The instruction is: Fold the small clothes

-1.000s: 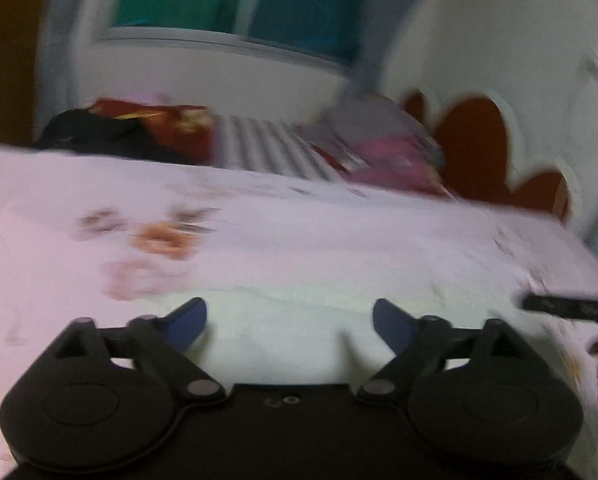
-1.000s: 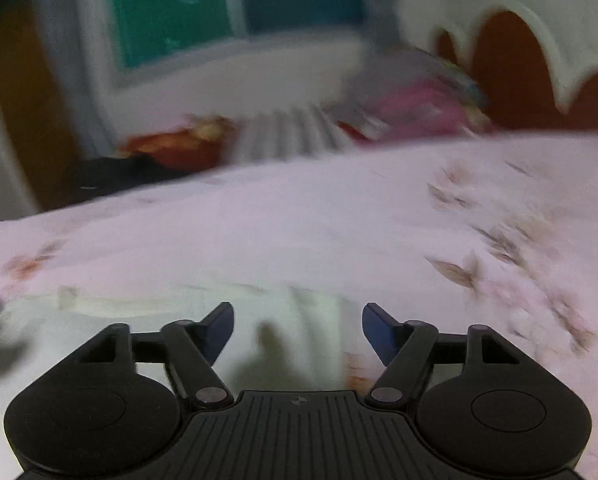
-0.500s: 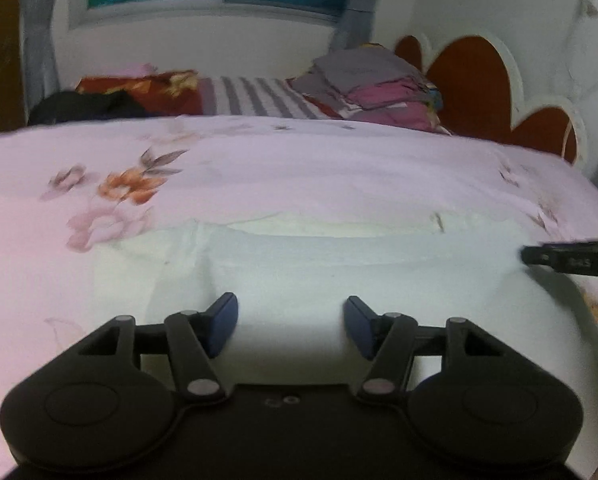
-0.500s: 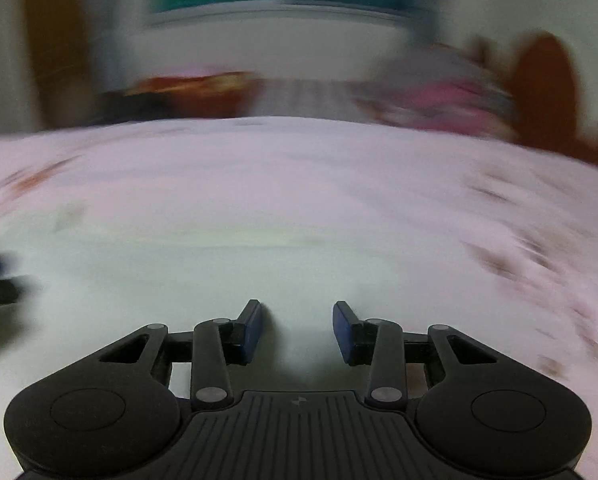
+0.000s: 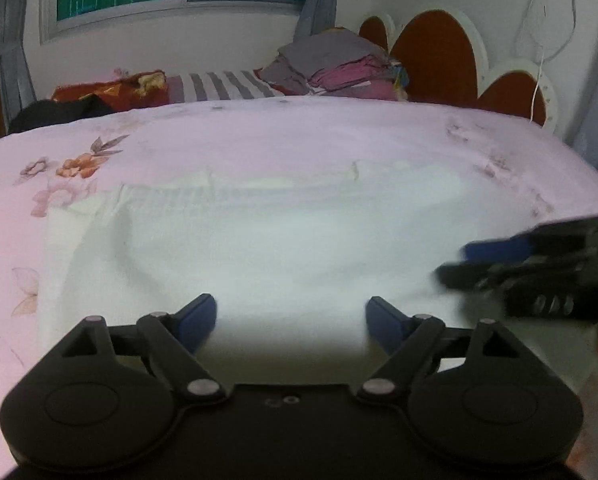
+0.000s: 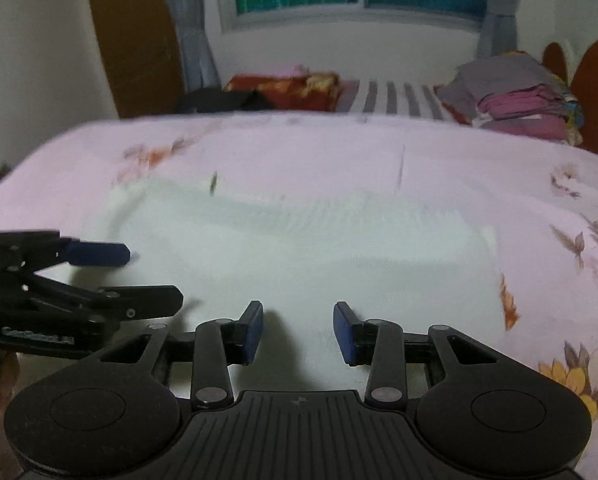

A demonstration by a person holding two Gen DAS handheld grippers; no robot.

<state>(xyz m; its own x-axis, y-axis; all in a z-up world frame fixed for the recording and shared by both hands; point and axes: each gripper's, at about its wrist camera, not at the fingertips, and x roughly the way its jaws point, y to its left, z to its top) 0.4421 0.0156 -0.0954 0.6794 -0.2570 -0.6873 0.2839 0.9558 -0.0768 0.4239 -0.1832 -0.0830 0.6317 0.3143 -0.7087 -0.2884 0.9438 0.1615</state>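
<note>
In the left wrist view, our left gripper stands wide and its jaws are opening, with the near edge of the white garment lying between the blue pads but not pinched. Half a second ago the pads were closer together, so we judge that a hold on this edge has just been let go and one fold is laid down. The garment is spread flat on the bed, near its front edge, and its far hem is straight. The right gripper comes in from the right side, low over the cloth.

In the right wrist view, our right gripper is narrow, about half closed; only flat white cloth shows between the pads, and we see no fold caught in them. A second ago it was wider. The left gripper is at the left, also just above the garment.

At the far edge of the bed lie a stack of folded clothes, a striped pillow and a red cushion, well apart from the work. Nothing stands in the way; only the two grippers are near each other.
</note>
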